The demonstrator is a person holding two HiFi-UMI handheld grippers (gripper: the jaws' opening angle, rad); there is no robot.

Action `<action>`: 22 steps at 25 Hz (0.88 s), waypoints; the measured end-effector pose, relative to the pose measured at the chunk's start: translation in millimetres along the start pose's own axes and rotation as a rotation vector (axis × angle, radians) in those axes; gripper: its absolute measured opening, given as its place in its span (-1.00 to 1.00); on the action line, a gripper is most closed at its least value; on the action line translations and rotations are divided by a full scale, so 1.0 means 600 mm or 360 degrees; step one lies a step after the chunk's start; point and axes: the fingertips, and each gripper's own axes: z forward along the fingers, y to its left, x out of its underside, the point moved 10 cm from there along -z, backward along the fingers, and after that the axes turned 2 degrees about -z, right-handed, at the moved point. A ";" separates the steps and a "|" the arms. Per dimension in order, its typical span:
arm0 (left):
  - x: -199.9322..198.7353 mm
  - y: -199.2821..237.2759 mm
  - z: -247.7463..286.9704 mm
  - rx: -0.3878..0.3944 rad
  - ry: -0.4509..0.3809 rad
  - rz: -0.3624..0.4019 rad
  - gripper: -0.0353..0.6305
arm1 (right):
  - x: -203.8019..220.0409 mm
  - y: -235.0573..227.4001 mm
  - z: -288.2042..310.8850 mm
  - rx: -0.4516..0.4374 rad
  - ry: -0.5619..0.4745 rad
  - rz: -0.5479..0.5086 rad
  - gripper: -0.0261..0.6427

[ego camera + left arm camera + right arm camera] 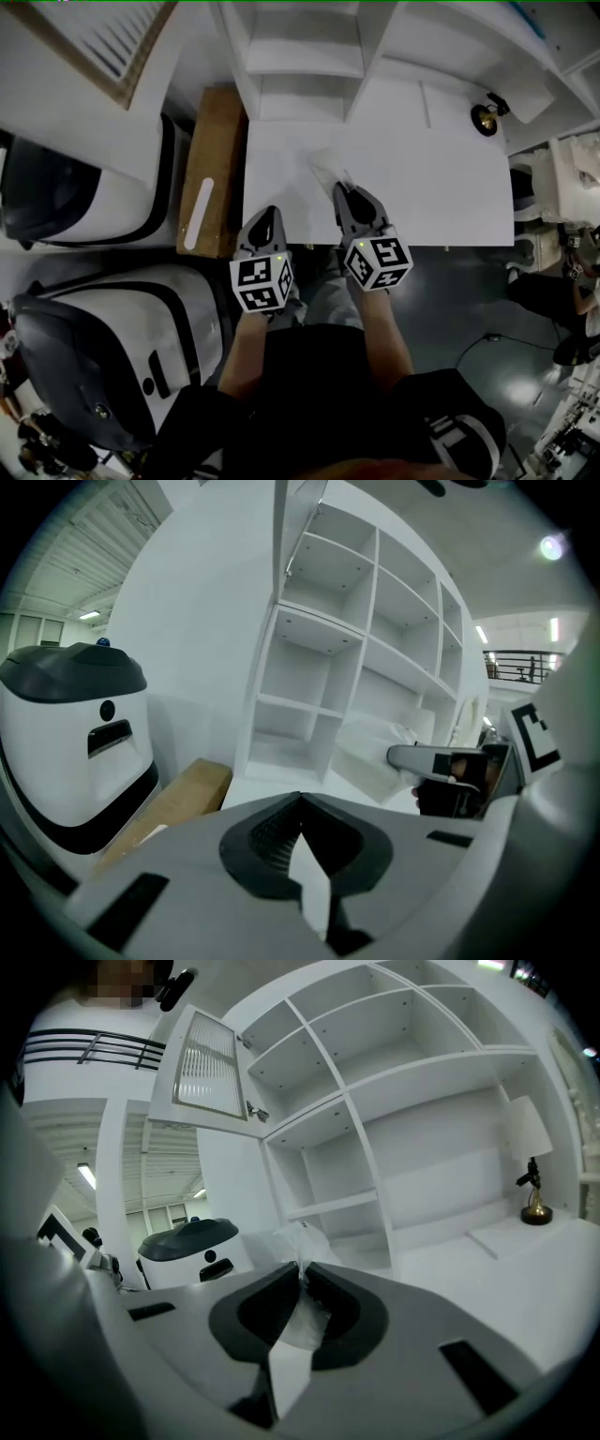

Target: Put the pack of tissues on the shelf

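My right gripper (345, 192) is shut on the clear wrapper of a white pack of tissues (328, 169), which it holds above the white table (422, 197) in front of the shelf. In the right gripper view the wrapper (300, 1241) is pinched between the jaws of the right gripper (300, 1277). The white shelf unit (305, 56) with open compartments stands at the table's far side. My left gripper (268, 216) hangs beside the right one, shut with nothing in it. The left gripper view shows its tips (300, 801) meeting, with the pack (367, 761) off to the right.
A wooden box (214, 159) lies along the table's left edge. Two white and black machines (94, 187) (103, 347) stand further left. A small brass lamp (485, 117) sits at the table's far right. A cabinet door (208, 1068) hangs open on the shelf unit.
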 end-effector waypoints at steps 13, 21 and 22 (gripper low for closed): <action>-0.125 -0.054 0.115 0.0002 -0.0151 -0.0016 -0.87 | -0.131 -0.094 0.088 -0.0075 -0.0093 -0.0132 -0.81; -0.216 -0.067 0.134 -0.0050 -0.0363 0.0013 -0.87 | -0.234 -0.100 0.134 -0.0176 -0.0256 -0.0248 -0.81; -0.224 -0.069 0.137 -0.0055 -0.0384 0.0013 -0.86 | -0.244 -0.101 0.141 -0.0187 -0.0266 -0.0262 -0.81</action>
